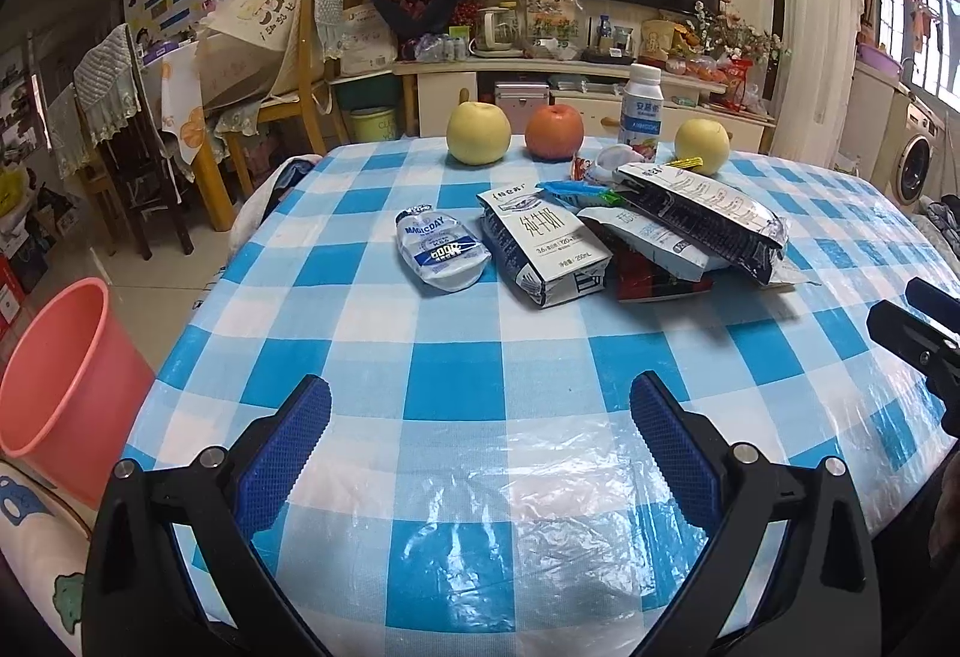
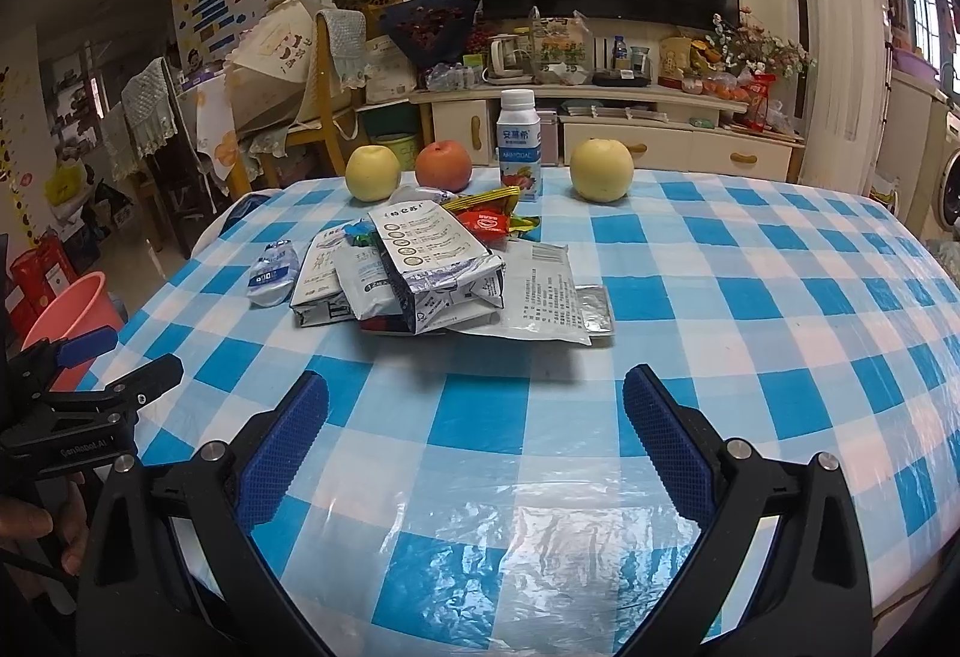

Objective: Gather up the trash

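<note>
A heap of trash lies mid-table: a crushed blue-white pouch (image 1: 441,252) (image 2: 273,273), a flattened milk carton (image 1: 543,249) (image 2: 318,279), several dark and white wrappers (image 1: 702,219) (image 2: 432,267), and a flat white packet (image 2: 543,297). A pink bin (image 1: 66,387) (image 2: 72,315) stands on the floor left of the table. My left gripper (image 1: 480,417) is open and empty above the near table edge. My right gripper (image 2: 474,411) is open and empty, also short of the heap.
The table has a blue-white checked cloth (image 1: 456,375) (image 2: 750,297). At its far edge stand two yellow apples (image 1: 478,133) (image 1: 702,147), a red apple (image 1: 554,132) and a yoghurt bottle (image 1: 641,111). Chairs stand far left, a TV cabinet behind.
</note>
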Action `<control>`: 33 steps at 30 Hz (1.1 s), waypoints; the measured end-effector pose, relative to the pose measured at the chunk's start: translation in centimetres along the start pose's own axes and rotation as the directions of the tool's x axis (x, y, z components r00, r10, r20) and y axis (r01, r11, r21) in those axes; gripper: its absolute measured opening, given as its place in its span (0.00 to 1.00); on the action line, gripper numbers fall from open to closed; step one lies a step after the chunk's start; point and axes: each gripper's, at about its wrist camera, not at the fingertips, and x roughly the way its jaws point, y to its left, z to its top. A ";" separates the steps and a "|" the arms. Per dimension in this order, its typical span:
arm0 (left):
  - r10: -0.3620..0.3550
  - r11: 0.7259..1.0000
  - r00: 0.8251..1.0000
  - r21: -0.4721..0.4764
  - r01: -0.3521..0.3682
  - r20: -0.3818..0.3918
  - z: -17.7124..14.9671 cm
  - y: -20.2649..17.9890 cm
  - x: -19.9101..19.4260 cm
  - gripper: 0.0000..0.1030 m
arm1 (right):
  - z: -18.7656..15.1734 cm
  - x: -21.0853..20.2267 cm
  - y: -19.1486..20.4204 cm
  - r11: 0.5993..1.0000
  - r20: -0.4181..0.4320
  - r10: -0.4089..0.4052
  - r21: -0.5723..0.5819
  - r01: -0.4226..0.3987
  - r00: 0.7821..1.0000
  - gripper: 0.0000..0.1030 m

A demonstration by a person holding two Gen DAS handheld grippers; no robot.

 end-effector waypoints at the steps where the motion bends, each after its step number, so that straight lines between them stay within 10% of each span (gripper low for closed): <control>1: -0.001 1.000 1.000 -0.002 0.001 0.001 0.0 0.0 0.0 0.96 | 0.0 0.0 0.0 1.000 0.001 0.000 0.000 0.000 1.000 0.96; 33: -0.011 1.000 1.000 0.010 0.011 0.001 1.9 -0.1 1.2 0.96 | 1.1 1.1 -0.3 0.999 -0.003 0.034 0.027 -0.034 0.999 0.96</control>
